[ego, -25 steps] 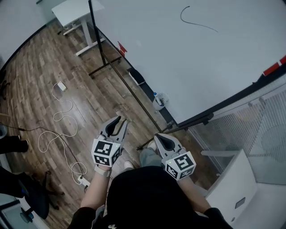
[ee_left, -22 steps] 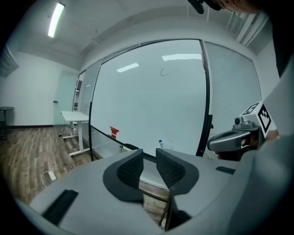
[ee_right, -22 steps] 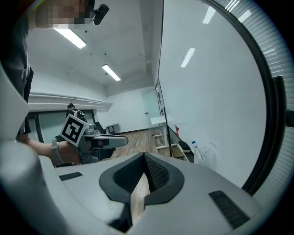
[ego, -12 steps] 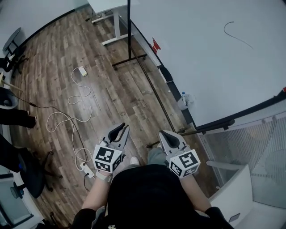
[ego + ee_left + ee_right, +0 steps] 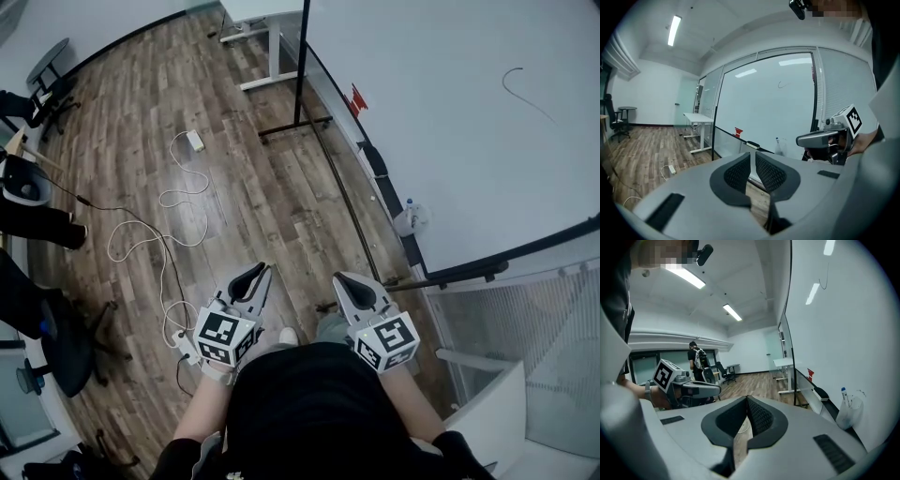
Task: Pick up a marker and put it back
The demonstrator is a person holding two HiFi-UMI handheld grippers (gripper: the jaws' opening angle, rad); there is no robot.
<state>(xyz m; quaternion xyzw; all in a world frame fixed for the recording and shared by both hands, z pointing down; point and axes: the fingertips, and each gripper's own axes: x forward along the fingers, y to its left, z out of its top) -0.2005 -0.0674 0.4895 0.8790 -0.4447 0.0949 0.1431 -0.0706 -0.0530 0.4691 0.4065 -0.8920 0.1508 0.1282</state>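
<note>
Whiteboard on a black stand fills the right of the head view; one thin curved pen line is drawn high on it. Wooden floor takes the rest. A white cable loops loose across the floor, well apart from the board.

Both tools are held low in front of the person, side by side, pointing toward the foot of the board.
- Left tool: jaws have just been closing, now narrow, a slim gap between the pads, nothing in it.
- Right tool: jaw tips meet, nothing held.

A black eraser lies on the ledge at the board's lower edge. Further along is a clear holder, with the blue-capped marker upright in it, well apart from both tools.
</note>
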